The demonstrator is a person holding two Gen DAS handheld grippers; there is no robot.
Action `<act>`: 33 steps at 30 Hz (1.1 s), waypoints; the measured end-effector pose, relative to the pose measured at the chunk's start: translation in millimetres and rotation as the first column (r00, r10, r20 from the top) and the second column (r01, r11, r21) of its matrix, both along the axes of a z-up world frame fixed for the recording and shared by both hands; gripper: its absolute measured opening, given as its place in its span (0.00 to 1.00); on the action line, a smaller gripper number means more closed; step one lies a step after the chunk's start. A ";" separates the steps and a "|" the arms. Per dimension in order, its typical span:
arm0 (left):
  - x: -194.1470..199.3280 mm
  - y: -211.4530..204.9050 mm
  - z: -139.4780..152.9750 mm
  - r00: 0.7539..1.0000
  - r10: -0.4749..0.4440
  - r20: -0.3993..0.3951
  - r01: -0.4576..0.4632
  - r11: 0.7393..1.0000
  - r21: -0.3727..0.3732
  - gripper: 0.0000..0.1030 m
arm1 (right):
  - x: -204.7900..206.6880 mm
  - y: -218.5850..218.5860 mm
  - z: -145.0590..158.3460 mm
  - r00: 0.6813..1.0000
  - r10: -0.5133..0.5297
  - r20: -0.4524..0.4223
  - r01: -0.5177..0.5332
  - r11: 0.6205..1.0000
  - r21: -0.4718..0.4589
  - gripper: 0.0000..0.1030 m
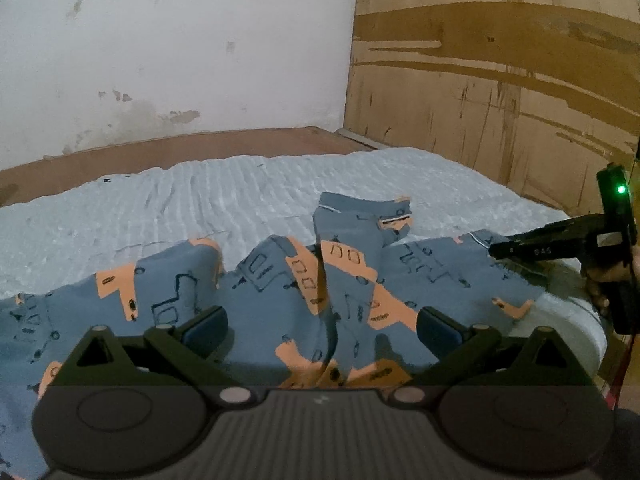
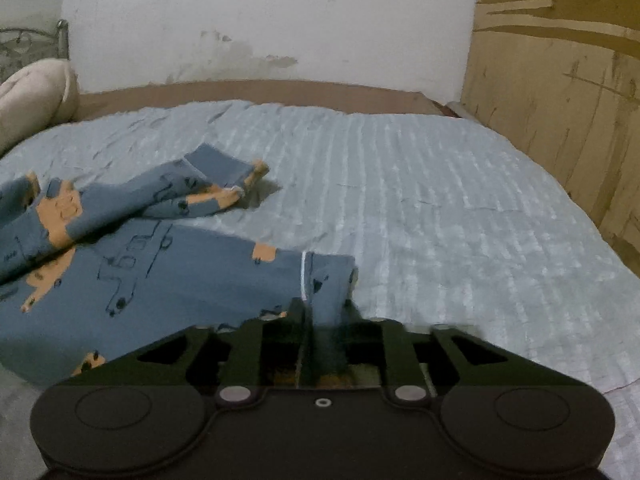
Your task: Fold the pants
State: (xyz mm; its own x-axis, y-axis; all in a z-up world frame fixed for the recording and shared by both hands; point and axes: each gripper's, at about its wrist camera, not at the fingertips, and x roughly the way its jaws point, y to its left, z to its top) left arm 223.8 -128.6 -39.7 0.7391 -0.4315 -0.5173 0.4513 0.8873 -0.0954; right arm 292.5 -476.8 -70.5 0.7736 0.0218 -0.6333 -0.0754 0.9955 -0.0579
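- The pants (image 1: 280, 292), blue with orange patches, lie crumpled across the pale blue bedspread (image 1: 224, 196); both legs reach toward the bed's right side, one cuff flipped up.
- The right gripper (image 2: 326, 312) has its jaws pressed onto the hem of the nearer leg, likely to pull that leg straight before folding.
- The left gripper (image 1: 322, 324) hovers with jaws spread wide over the middle of the garment, pinching nothing; it seems poised to take the cloth there.
- The left wrist view shows the right gripper from the side at the cuff, and the creased crotch area.
- Only the right wrist view shows the hem between the pads, slightly blurred, and a pillow (image 2: 32, 96) at the far left.
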 end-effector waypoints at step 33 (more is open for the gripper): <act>8.2 -3.6 2.4 0.993 -0.082 -0.084 0.071 0.990 -0.123 0.00 | 156.9 149.3 26.1 0.987 0.092 -0.130 -0.085 0.995 0.060 0.01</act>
